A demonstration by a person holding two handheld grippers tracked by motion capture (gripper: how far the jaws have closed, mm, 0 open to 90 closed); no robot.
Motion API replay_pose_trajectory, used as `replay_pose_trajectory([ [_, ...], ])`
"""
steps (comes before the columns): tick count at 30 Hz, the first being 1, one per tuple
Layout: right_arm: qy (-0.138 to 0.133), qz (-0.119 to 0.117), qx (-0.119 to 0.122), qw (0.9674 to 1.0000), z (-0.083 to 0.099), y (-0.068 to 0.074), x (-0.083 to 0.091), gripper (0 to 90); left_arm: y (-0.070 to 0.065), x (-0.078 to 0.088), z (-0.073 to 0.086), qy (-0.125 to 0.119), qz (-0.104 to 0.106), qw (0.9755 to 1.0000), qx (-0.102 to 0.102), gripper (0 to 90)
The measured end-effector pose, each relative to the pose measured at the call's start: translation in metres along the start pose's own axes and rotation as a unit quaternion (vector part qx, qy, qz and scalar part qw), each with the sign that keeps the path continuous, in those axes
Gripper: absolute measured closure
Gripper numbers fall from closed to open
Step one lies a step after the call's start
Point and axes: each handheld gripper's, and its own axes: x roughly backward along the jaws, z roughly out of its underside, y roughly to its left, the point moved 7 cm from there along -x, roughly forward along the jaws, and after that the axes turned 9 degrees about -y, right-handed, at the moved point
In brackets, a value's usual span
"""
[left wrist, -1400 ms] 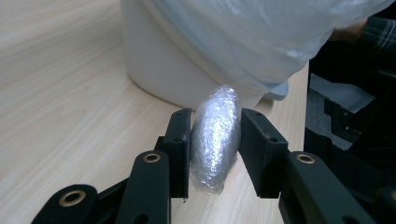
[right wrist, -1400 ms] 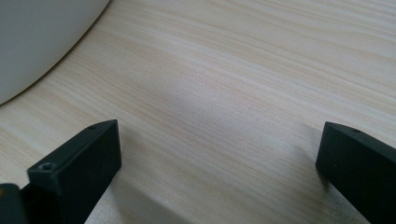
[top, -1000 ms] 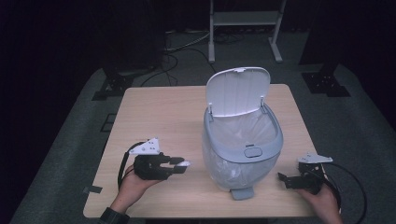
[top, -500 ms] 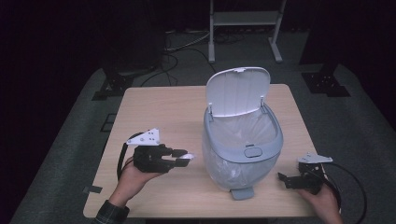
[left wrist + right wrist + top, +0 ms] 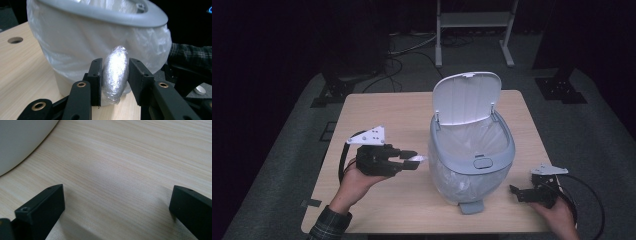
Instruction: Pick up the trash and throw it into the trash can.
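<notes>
High view: at lower left of the frame, the left gripper (image 5: 411, 161) pinches a crumpled plastic wad (image 5: 418, 159) just beside the open-lidded bin (image 5: 472, 155) at centre; at lower right, the right gripper (image 5: 515, 191) rests near the table (image 5: 377, 112) edge.

Left gripper view: the wad (image 5: 115, 72) stands centre frame, clamped at its middle, the lined bin (image 5: 100, 32) behind. It looks light, soft and slippery; a mid-body hold seems safest.

Right gripper view: jaws spread wide over bare wood, gripping nothing.

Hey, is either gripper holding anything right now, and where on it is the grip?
The left gripper clamps a clear plastic-wrapped wad across its middle, beside the bin. The right gripper is open over the table.
</notes>
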Motion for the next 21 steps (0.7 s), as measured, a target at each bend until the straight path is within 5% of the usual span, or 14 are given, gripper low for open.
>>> replay_pose_trajectory([
  [21, 0.0, 0.0, 0.0, 1.0, 0.0, 0.0, 0.0, 0.0, -0.01, -0.005, -0.057, -0.022, 0.016, 0.9991, -0.033, 64.3],
])
